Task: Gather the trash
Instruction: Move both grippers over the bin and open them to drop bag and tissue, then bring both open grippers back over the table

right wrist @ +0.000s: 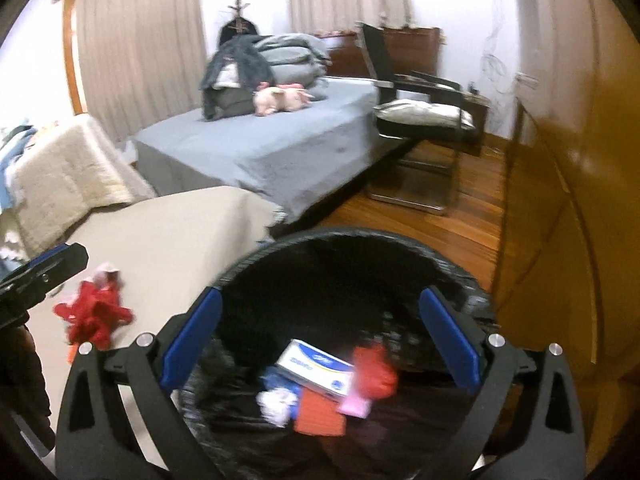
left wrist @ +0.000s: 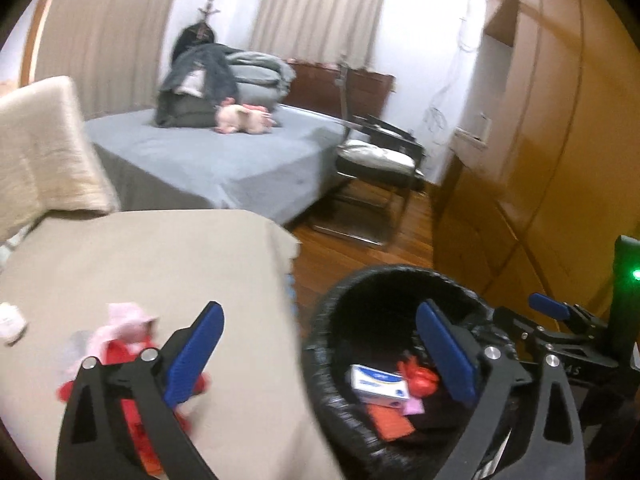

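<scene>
A black-lined trash bin (left wrist: pixel 320 320) (right wrist: pixel 460 272) stands on the floor beside a beige-covered surface (left wrist: pixel 160 256) (right wrist: pixel 180 232). Inside it lie a white and blue box (left wrist: pixel 378 386) (right wrist: pixel 316 372), red crumpled trash (left wrist: pixel 418 376) (right wrist: pixel 374 372), an orange piece (right wrist: pixel 320 414) and white paper (right wrist: pixel 274 402). Red and pink trash (left wrist: pixel 120 336) (right wrist: pixel 94 316) lies on the beige surface. My left gripper (left wrist: pixel 320 352) is open and empty, straddling the surface's edge and the bin. My right gripper (right wrist: pixel 320 344) is open and empty above the bin's opening; it also shows in the left wrist view (left wrist: pixel 548 308).
A small white item (left wrist: pixel 12 322) lies at the beige surface's left edge. A grey bed (left wrist: pixel 208 152) with clothes and a pink plush (left wrist: pixel 244 118) lies behind. A black chair (left wrist: pixel 380 156) stands on the wooden floor. Wooden cabinets (left wrist: pixel 540 140) line the right side.
</scene>
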The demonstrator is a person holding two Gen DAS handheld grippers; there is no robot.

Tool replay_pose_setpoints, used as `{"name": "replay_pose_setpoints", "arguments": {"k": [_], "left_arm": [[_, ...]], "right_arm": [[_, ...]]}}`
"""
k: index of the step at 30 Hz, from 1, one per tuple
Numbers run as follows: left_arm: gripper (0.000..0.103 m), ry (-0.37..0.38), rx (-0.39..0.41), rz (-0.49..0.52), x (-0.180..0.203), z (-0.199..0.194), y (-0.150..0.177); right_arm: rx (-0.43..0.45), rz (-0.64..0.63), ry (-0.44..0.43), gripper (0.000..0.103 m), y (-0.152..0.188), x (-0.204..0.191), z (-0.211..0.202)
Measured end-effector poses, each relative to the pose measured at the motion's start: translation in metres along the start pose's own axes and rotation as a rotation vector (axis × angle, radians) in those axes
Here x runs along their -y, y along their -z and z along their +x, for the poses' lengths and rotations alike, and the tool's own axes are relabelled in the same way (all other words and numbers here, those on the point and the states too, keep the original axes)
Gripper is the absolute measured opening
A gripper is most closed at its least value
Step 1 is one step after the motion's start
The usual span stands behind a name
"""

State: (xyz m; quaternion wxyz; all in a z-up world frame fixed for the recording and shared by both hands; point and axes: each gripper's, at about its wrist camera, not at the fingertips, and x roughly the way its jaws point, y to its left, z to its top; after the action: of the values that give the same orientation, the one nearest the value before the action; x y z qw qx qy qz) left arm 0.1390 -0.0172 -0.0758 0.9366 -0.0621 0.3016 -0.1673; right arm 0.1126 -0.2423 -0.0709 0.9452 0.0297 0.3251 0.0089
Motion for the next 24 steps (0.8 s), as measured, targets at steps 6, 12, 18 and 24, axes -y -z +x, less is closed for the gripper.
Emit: {"name": "replay_pose_setpoints", "arguments": {"k": [6, 12, 18, 24], "left_arm": [[0.095, -0.13, 0.037, -0.039, -0.051, -0.033, 0.007], [0.095, -0.255, 0.063, -0.068, -0.099, -0.059, 0.016], [0.095, -0.356, 0.072, -0.112, -0.147, -0.072, 0.022], [0.095, -0.45, 0.059, -0.156, -0.198, -0.073, 0.03]], "right_arm": [[0.012, -0.066, -0.091, 0.097, -0.011, -0.055, 0.008], [0.018, -0.137, -0.171, 0.097, -0.02, -0.113, 0.027], [0.023, -0.185, -0.228, 0.097, -0.028, -0.163, 0.049], [0.016, -0.219, -0.265, 0.097, -0.033, -0.207, 0.075]]}}
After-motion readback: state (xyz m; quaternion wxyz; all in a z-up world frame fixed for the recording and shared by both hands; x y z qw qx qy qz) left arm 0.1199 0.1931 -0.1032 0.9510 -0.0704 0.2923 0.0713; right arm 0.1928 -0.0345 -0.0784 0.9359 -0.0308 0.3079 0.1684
